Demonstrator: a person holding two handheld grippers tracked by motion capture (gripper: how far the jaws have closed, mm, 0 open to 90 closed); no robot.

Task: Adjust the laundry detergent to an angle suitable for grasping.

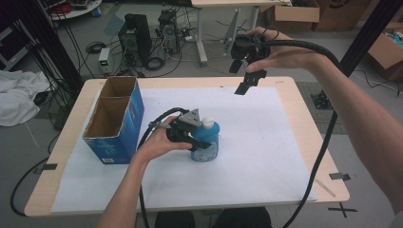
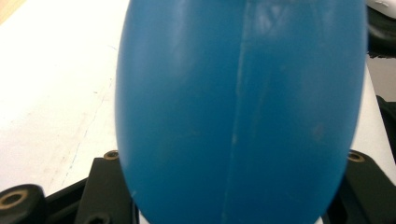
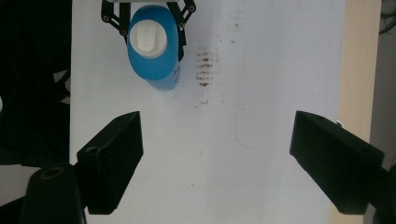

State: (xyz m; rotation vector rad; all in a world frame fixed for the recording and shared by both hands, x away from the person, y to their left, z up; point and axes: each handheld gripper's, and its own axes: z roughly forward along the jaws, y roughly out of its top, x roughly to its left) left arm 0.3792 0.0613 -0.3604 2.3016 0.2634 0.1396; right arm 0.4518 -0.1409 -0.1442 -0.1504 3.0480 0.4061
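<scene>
- Bottle: a blue plastic bottle with a white cap (image 1: pixel 207 137) is seen upright near the middle of the white sheet (image 1: pixel 266 142) that covers the light wooden table (image 1: pixel 309 137).
- The bottle's body is clamped between the jaws of the left gripper (image 1: pixel 202 142), closed on it from the side of the table's left edge; up close, the blue wall (image 2: pixel 238 112) is seen between the two black jaws.
- The right gripper (image 1: pixel 247 80) is held in the air above the table's far edge, jaws spread wide with nothing between them (image 3: pixel 215 158).
- An open blue cardboard box (image 1: pixel 116 118) is set near the far left corner, apart from the bottle.
</scene>
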